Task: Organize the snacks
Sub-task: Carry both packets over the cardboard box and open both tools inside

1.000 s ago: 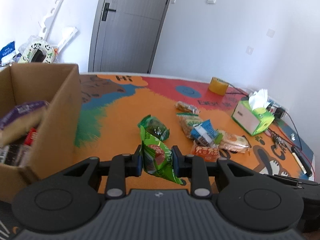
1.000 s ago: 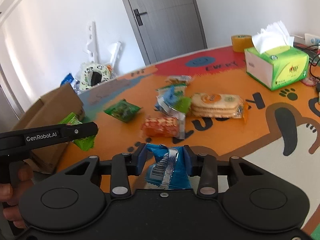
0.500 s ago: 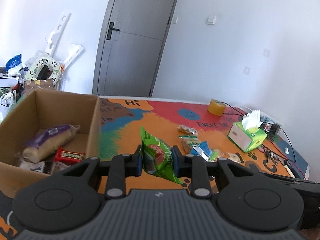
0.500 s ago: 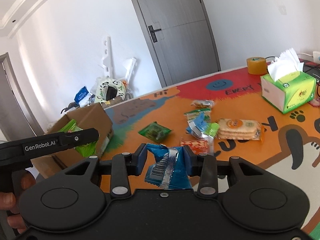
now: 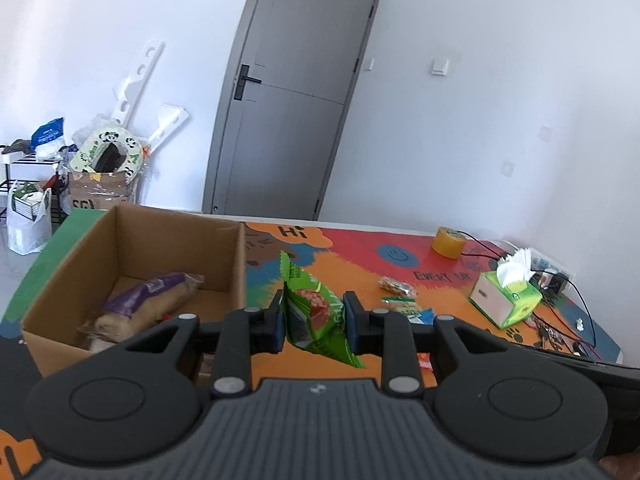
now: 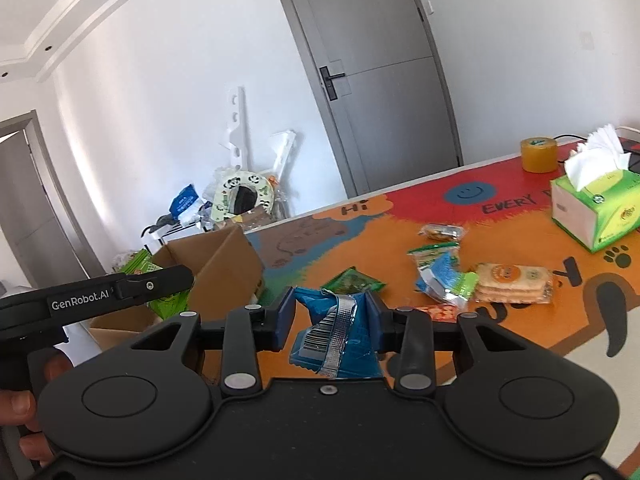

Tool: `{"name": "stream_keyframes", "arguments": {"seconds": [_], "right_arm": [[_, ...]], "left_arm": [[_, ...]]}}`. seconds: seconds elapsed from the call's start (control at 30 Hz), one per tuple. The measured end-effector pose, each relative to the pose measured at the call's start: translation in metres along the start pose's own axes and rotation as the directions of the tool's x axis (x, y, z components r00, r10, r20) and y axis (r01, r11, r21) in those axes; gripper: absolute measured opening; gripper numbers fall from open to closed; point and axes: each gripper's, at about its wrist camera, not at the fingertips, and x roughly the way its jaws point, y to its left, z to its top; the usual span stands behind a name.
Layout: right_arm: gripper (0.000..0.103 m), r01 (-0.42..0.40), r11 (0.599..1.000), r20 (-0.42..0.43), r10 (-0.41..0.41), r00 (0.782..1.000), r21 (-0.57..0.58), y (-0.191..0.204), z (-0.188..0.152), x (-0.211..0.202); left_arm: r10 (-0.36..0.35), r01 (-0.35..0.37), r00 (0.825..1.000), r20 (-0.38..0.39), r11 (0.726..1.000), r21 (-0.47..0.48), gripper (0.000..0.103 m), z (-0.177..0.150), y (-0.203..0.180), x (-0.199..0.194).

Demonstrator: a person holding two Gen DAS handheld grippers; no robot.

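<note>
1. Snacks: my left hand-held gripper (image 5: 314, 320) clamps a green packet (image 5: 316, 312), raised above the counter (image 5: 360, 256) just right of the cardboard box (image 5: 180, 240).
2. My right hand-held gripper (image 6: 332, 326) pinches a crumpled blue packet (image 6: 336, 336) over the counter's near edge.
3. Inside the box lies a purple-wrapped pack (image 5: 148, 300).
4. Loose packets, among them a cracker pack (image 6: 514, 282), stay scattered near the green tissue box (image 6: 596, 208).
</note>
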Motion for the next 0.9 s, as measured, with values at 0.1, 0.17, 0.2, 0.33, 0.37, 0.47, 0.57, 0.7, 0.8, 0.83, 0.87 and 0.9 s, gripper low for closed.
{"name": "stream_keyframes", "arguments": {"seconds": [0.1,0.17,0.2,0.33,0.37,0.47,0.57,0.7,0.8,0.83,0.87,0.9], "right_arm": [[0.037,-0.016,1.0,-0.002,0.016,1.0,-0.006,0.008,0.003,0.003],[0.038,-0.025,1.0,-0.003,0.025,1.0,-0.013,0.013,0.005,0.005],[0.038,-0.029,0.999,-0.004,0.028,1.0,-0.018,0.016,0.006,0.006],[0.038,-0.044,0.999,-0.01,0.044,0.999,-0.028,0.026,0.009,0.014],[0.038,-0.048,0.998,-0.012,0.047,0.999,-0.03,0.028,0.01,0.015],[0.038,-0.057,0.998,-0.017,0.056,0.998,-0.034,0.034,0.012,0.021],[0.038,-0.066,0.997,-0.022,0.065,0.998,-0.039,0.04,0.014,0.027],[0.038,-0.079,0.996,-0.027,0.077,0.997,-0.047,0.047,0.018,0.037],[0.038,-0.091,0.994,-0.032,0.089,0.996,-0.056,0.053,0.021,0.044],[0.038,-0.094,0.994,-0.033,0.093,0.995,-0.057,0.055,0.022,0.046],[0.038,-0.098,0.993,-0.033,0.097,0.995,-0.06,0.057,0.023,0.048],[0.038,-0.103,0.993,-0.034,0.101,0.994,-0.062,0.059,0.025,0.051]], "left_arm": [[0.015,-0.015,1.0,0.01,1.0,-0.009,0.027,0.004,0.008,-0.003],[0.026,-0.025,1.0,0.018,1.0,-0.016,0.027,0.006,0.014,-0.005],[0.031,-0.031,0.999,0.021,0.999,-0.019,0.027,0.007,0.017,-0.006],[0.054,-0.053,0.998,0.029,0.998,-0.036,0.027,0.011,0.032,-0.007],[0.059,-0.058,0.998,0.03,0.998,-0.04,0.027,0.012,0.036,-0.007],[0.075,-0.073,0.997,0.031,0.996,-0.049,0.027,0.014,0.046,-0.006],[0.091,-0.089,0.995,0.034,0.994,-0.058,0.027,0.017,0.057,-0.005],[0.111,-0.109,0.993,0.029,0.992,-0.066,0.027,0.021,0.068,0.002],[0.123,-0.121,0.992,0.024,0.99,-0.073,0.027,0.023,0.077,0.006],[0.125,-0.123,0.992,0.021,0.99,-0.074,0.027,0.024,0.08,0.008],[0.127,-0.126,0.992,0.018,0.989,-0.073,0.027,0.025,0.082,0.01],[0.13,-0.129,0.991,0.014,0.989,-0.073,0.027,0.025,0.084,0.012]]}}
